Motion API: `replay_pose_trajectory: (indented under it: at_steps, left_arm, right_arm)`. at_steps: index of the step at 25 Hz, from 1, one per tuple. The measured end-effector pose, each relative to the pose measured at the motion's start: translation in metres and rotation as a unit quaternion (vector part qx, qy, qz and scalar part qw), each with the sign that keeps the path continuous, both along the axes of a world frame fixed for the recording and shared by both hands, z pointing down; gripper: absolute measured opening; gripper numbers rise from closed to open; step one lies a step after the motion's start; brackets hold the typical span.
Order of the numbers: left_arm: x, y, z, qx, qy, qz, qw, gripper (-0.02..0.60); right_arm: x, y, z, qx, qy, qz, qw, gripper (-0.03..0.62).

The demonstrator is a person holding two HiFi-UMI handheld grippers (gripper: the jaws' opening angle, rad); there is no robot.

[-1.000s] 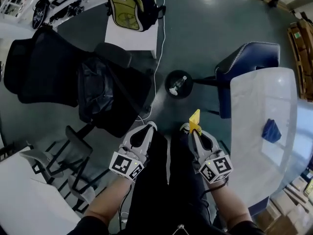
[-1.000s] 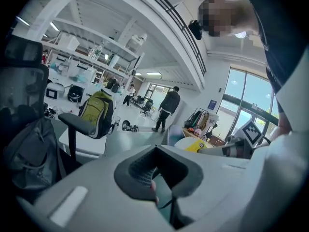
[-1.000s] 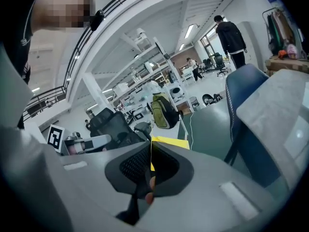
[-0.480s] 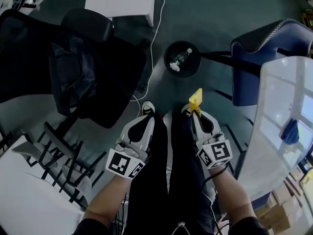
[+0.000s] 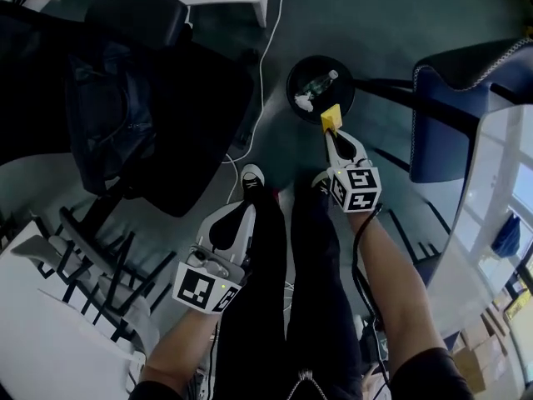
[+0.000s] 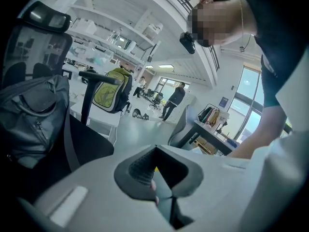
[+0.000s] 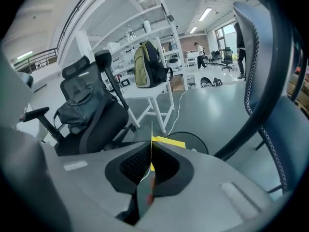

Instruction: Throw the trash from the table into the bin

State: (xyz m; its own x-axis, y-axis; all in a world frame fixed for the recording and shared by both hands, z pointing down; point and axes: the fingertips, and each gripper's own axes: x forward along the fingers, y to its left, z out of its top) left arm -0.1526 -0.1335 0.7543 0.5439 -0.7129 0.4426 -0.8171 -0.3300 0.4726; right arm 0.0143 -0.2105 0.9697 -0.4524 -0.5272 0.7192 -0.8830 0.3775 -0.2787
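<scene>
My right gripper (image 5: 333, 133) is shut on a yellow piece of paper (image 5: 331, 118) and holds it at the near rim of the round black bin (image 5: 303, 72) on the floor. Inside the bin lie a plastic bottle (image 5: 321, 82) and a crumpled white wad (image 5: 303, 102). In the right gripper view the yellow paper (image 7: 167, 142) sticks out between the closed jaws of the right gripper (image 7: 151, 166), with the bin (image 7: 193, 138) just beyond. My left gripper (image 5: 240, 217) hangs back by the person's legs; in its own view the left gripper (image 6: 155, 170) is shut with nothing in it.
A blue chair (image 5: 458, 98) stands right of the bin, beside a glossy table (image 5: 487, 207) carrying a blue item (image 5: 506, 236). A black office chair with a dark bag (image 5: 117, 115) fills the left. A white cable (image 5: 265, 82) runs across the floor. The person's shoes (image 5: 252, 176) are near the bin.
My right gripper has reached forward with the yellow paper to the bin's rim. The left gripper has dropped back toward the person. The head view has shifted closer to the bin.
</scene>
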Motion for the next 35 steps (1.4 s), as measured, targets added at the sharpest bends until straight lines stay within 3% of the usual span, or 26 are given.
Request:
replay_pose_trajectory:
  at_steps: [16, 35]
  left_arm:
    - [-0.019, 0.028, 0.036, -0.028, -0.006, -0.032, 0.9991, 0.000]
    - [-0.007, 0.032, 0.043, -0.035, -0.013, -0.037, 0.9986, 0.000]
  right_arm:
    - [0.014, -0.037, 0.159, -0.060, 0.094, -0.035, 0.993, 0.029]
    - [0.030, -0.025, 0.189, -0.106, 0.129, -0.042, 0.985, 0.034]
